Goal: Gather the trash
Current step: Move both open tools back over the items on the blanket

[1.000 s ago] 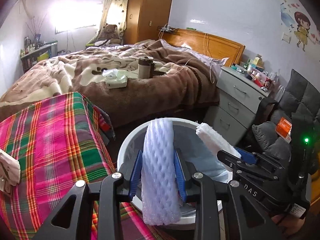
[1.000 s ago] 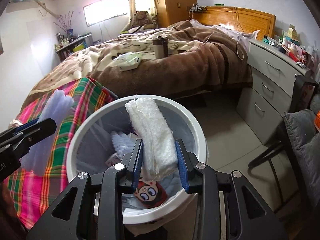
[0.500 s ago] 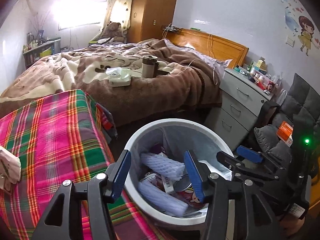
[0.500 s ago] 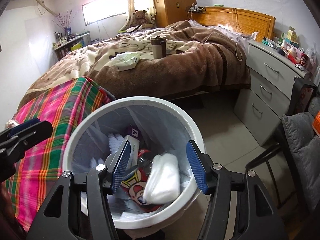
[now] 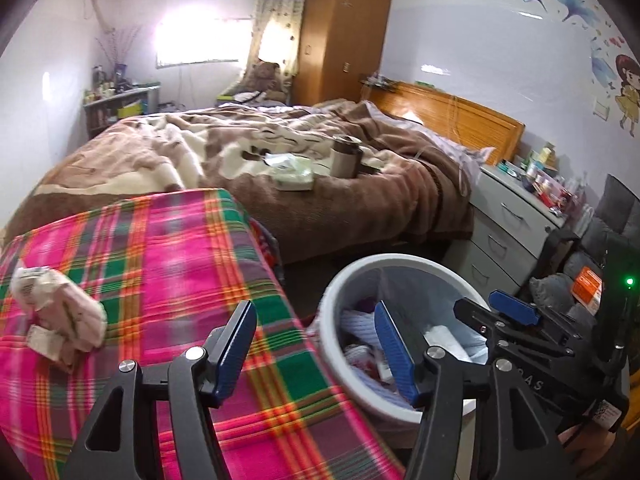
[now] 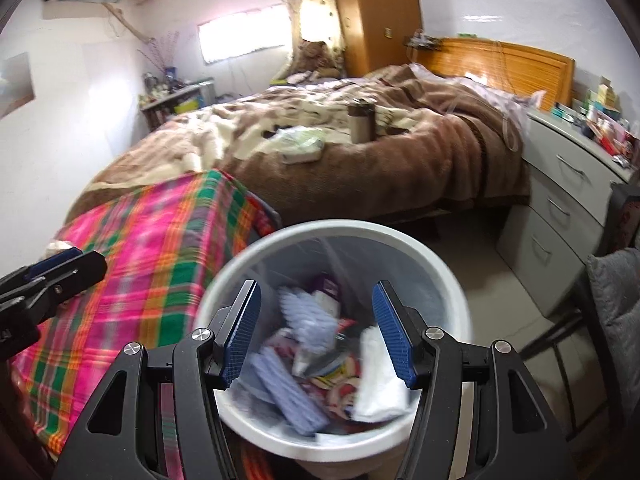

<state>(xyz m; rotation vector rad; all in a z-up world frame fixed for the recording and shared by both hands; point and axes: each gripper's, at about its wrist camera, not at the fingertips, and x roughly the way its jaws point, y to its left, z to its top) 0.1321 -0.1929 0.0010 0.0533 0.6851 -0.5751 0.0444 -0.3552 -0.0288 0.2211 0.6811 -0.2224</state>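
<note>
A round white trash bin [image 6: 328, 229] with a clear liner stands on the floor beside a low surface under a pink-green plaid cloth [image 5: 160, 264]. In it lie a bluish foam net sleeve [image 6: 308, 318], a white wad [image 6: 380, 380] and a cartoon wrapper [image 6: 340, 394]. My right gripper [image 6: 316, 300] hangs open over the bin with nothing between its fingers. My left gripper [image 5: 312, 320] is over the cloth's edge next to the bin [image 5: 400, 261]; its jaws are opening and empty. A crumpled pinkish-white piece of trash [image 5: 60, 320] lies on the cloth to its left.
A bed with a brown blanket [image 5: 360, 208] fills the back, with a tissue pack [image 5: 294, 178] and a flask [image 5: 346, 156] on it. A grey drawer unit [image 6: 560, 216] and a chair with a grey cushion [image 6: 616, 300] stand at the right.
Both grippers opened: the foam net sleeve and the white wad dropped into the bin. My left gripper swung left from above the bin toward the plaid cloth.
</note>
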